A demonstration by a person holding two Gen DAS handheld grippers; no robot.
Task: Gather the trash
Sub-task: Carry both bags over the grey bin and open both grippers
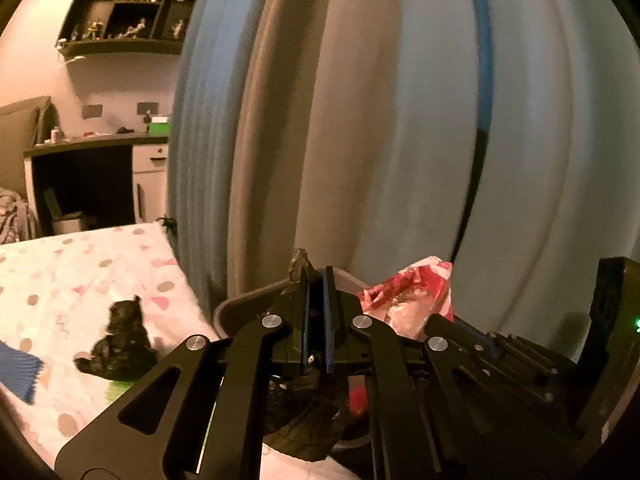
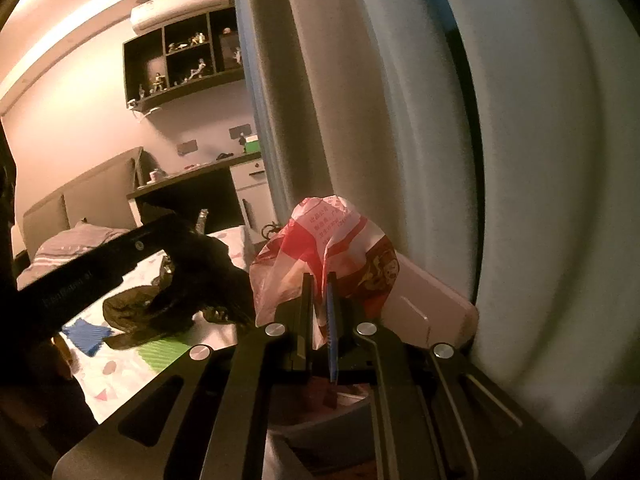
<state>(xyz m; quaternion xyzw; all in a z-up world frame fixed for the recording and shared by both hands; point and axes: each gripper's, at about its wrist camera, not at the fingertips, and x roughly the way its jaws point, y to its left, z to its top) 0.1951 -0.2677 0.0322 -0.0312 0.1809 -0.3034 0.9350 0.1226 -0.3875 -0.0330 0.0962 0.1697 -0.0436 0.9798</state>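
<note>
My right gripper (image 2: 320, 300) is shut on a red and white plastic bag (image 2: 332, 240) and holds it up near the curtain. The same bag (image 1: 412, 300) shows in the left wrist view, just right of my left gripper (image 1: 318, 292). My left gripper is shut on a black plastic bag (image 1: 308, 412) that hangs below its fingers; a scrap of it (image 1: 299, 264) sticks up at the tips. In the right wrist view the left gripper's body (image 2: 92, 264) and the black bag (image 2: 200, 276) are at the left. A grey bin rim (image 1: 248, 300) sits under both grippers.
A crumpled black bag (image 1: 120, 336) lies on the dotted bedsheet (image 1: 60, 276), with a blue piece (image 1: 18, 372) and a green piece (image 2: 164, 352) nearby. A pale curtain (image 1: 400, 120) fills the right. A desk (image 1: 100, 144) and a wall shelf (image 1: 128, 12) stand behind.
</note>
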